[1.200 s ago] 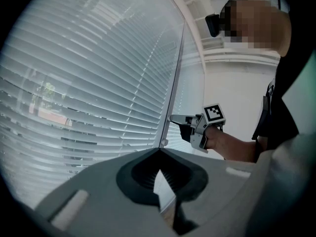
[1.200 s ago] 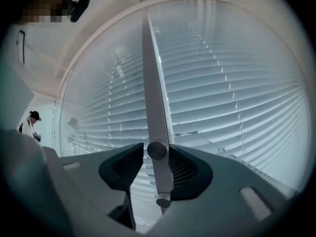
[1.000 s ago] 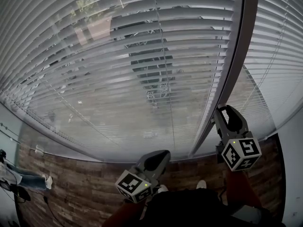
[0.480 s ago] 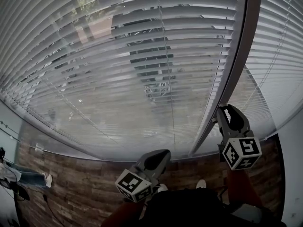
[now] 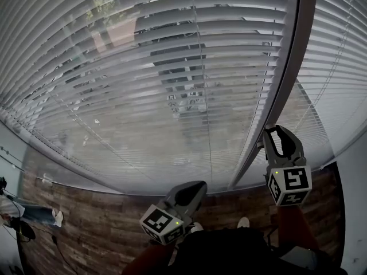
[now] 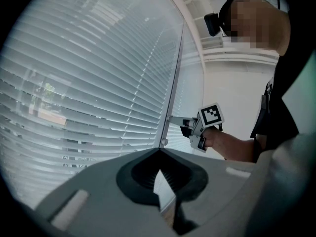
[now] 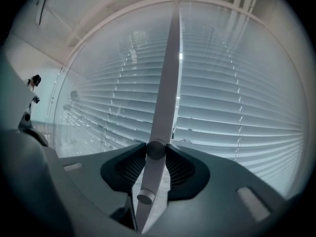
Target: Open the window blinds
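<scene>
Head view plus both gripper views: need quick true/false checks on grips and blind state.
1. The right gripper is closed on the tilt wand. True. Its jaws have just been closing, and the wand stands between them.
2. The left gripper grips a slat. False. Its jaws are together on nothing, and it is held short of the blinds.
3. The blinds are pulled up to the top. False. They hang fully lowered.
4. A building outside shows through the blinds. True.
</scene>
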Available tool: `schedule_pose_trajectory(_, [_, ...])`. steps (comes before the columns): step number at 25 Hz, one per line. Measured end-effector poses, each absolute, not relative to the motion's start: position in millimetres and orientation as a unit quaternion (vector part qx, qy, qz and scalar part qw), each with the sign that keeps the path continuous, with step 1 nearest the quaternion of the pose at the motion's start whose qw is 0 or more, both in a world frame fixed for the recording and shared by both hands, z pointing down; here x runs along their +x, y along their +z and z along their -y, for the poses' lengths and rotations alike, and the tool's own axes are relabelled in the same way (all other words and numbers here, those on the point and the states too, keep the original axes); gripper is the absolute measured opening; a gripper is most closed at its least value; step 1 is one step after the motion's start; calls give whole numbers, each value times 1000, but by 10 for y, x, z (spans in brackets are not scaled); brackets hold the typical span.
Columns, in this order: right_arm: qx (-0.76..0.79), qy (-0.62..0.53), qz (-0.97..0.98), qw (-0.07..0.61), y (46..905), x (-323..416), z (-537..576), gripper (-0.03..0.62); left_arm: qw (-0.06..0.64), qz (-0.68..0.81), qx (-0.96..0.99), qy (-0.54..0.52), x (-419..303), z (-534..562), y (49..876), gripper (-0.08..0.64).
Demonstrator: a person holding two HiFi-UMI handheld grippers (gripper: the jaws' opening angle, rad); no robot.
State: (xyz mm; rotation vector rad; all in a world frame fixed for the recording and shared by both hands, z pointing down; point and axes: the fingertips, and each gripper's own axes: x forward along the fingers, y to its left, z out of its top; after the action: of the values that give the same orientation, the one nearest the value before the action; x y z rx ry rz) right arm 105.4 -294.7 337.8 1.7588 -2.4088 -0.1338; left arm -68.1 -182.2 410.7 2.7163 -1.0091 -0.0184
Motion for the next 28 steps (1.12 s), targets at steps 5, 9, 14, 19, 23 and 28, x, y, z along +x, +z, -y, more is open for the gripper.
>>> schedule_pose_trajectory(5, [594,-95,789,125,3370,1043,2946,147,120,347,930,-10,-688,1830,4078,0])
schedule_pose_trajectory(9, [596,-127,777,157,3307,983,2943,147,122,348,929,-5,-695,1838,4113,0])
schedule_pose_trajectory(14, [591,-179,760,205,3388,1007,2938,147,127,347,929,-3,-691,1822,4131,0])
schedule_pose_trajectory(19, [588,-213,741,243,3396,992,2931,146,122,346,930,-1,-690,1836,4147,0])
schedule_pose_trajectory(23, [586,-236,729,264,3413,995,2938,147,124,346,930,-5,-684,1842,4146,0])
schedule_pose_trajectory(28, [588,-247,721,270,3429,995,2941,147,124,349,929,-5,-679,1840,4146,0])
